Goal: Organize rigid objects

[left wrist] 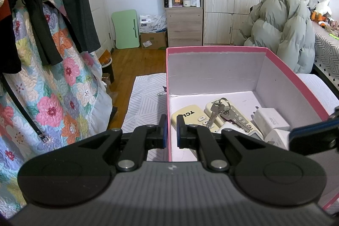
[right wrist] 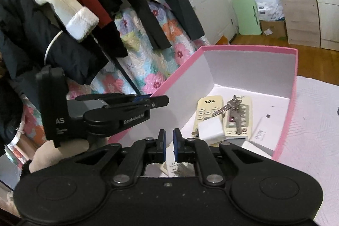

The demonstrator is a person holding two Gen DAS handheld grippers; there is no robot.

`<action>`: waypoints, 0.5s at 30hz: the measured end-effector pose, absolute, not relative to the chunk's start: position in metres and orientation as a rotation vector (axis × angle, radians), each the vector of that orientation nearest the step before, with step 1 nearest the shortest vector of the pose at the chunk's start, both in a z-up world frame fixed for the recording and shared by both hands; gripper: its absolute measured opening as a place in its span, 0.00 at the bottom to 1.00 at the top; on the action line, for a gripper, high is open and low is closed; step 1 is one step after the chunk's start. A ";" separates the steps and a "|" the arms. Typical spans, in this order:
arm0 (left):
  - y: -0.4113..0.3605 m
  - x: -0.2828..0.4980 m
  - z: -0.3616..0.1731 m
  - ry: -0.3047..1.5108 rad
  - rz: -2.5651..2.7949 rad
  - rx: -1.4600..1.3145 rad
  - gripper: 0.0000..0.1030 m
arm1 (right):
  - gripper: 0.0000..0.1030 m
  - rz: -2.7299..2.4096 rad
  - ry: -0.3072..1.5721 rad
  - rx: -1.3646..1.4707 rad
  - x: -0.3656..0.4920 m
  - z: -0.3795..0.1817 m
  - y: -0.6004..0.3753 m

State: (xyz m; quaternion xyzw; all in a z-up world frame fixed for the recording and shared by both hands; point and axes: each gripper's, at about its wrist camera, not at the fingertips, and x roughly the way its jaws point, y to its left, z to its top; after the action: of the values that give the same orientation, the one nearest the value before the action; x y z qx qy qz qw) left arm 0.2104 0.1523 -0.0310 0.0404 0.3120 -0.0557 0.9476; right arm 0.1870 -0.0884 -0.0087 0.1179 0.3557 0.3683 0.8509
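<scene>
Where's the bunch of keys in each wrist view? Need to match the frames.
Left wrist: bunch of keys lies lower centre-right, inside the pink box, across the two remotes.
Right wrist: bunch of keys lies centre-right, in the same box, over the buttoned remote.
Shared landmark: the TCL remote, just left of the keys in both views.
</scene>
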 end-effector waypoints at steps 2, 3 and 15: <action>0.152 0.210 -0.031 0.635 -0.113 0.081 0.06 | 0.12 0.756 0.737 0.255 0.184 -0.005 -0.097; 0.152 0.210 -0.031 0.635 -0.113 0.081 0.06 | 0.12 0.747 0.731 0.261 0.182 -0.003 -0.102; 0.152 0.211 -0.032 0.636 -0.113 0.077 0.06 | 0.24 0.620 0.696 0.281 0.159 0.007 -0.145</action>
State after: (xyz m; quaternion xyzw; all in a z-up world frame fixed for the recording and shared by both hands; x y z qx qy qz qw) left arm 0.2105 0.1523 -0.0322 0.0378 0.3124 -0.0555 0.9476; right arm 0.1594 -0.1452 0.0067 0.1351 0.3343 0.2979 0.8839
